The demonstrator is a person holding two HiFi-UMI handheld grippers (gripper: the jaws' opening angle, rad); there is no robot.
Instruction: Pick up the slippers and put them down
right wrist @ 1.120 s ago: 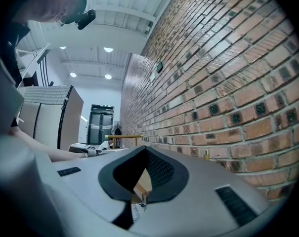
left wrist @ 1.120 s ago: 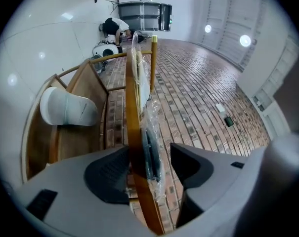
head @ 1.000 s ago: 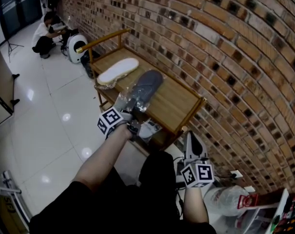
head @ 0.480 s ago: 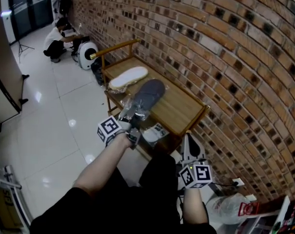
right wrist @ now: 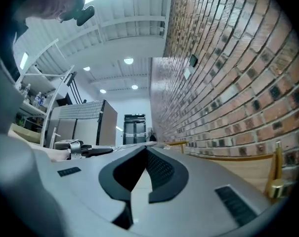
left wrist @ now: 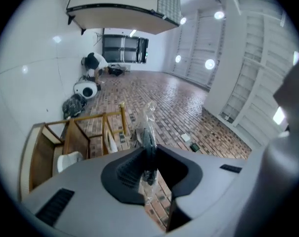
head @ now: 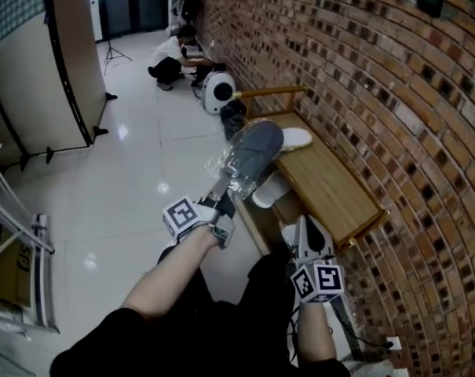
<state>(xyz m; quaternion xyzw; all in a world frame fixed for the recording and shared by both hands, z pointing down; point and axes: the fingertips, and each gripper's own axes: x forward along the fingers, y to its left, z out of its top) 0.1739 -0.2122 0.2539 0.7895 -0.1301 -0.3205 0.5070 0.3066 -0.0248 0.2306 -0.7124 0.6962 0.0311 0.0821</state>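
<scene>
My left gripper (head: 224, 198) is shut on the heel end of a grey slipper (head: 254, 154) wrapped in clear plastic. It holds the slipper up in the air, off the near left edge of the wooden bench (head: 331, 185). In the left gripper view the grey slipper (left wrist: 148, 141) stands edge-on between the pads of the left gripper (left wrist: 148, 166). A white slipper (head: 294, 138) lies on the far end of the bench. My right gripper (head: 305, 226) hangs low beside the bench's near end. In its own view the right gripper (right wrist: 146, 150) has its jaw tips together with nothing between them.
A brick wall (head: 363, 69) runs along the right behind the bench. A white object (head: 270, 188) sits under the bench. At the far end a person (head: 172, 52) crouches by a round white appliance (head: 219, 93) and a black bag (head: 233, 118). A partition panel (head: 64, 61) stands at the left.
The left gripper has lifted the grey slipper off the bench top and swung it up and left, off the bench's edge. The right gripper has shifted along with the turning view.
</scene>
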